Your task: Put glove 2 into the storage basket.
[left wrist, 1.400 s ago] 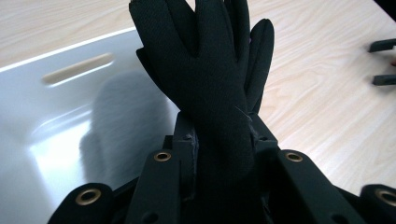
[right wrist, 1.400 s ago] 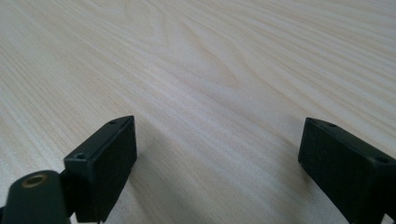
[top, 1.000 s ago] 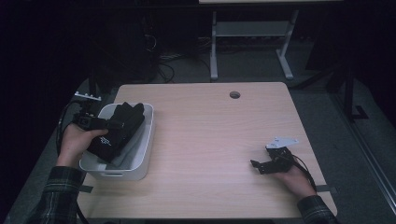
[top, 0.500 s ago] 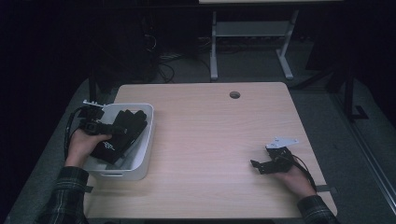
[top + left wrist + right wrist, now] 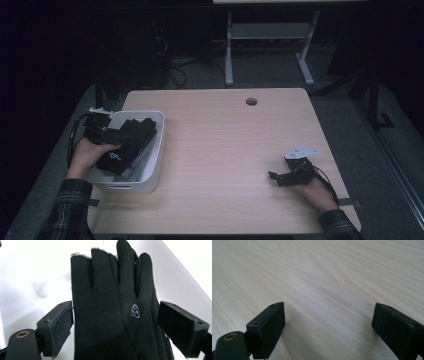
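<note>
At the left edge of the bench (image 5: 225,150), a white bin (image 5: 156,155) holds a black glove (image 5: 112,315). Left gripper (image 5: 116,330) sits over the bin; its jaws have just been opening and now stand spread, the glove lying between them, seemingly unpinched. That suggests the glove has been released into the bin. A small white emblem marks the glove; no readable lettering. Well right of the bin, the right gripper (image 5: 328,327) rests on bare wood, jaws spread, holding nothing.

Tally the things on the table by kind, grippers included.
Bin: 1
Glove: at least 1; the dark pile in the bin is too dim to separate
Grippers: 2, left gripper and right gripper
Total: at least 4
</note>
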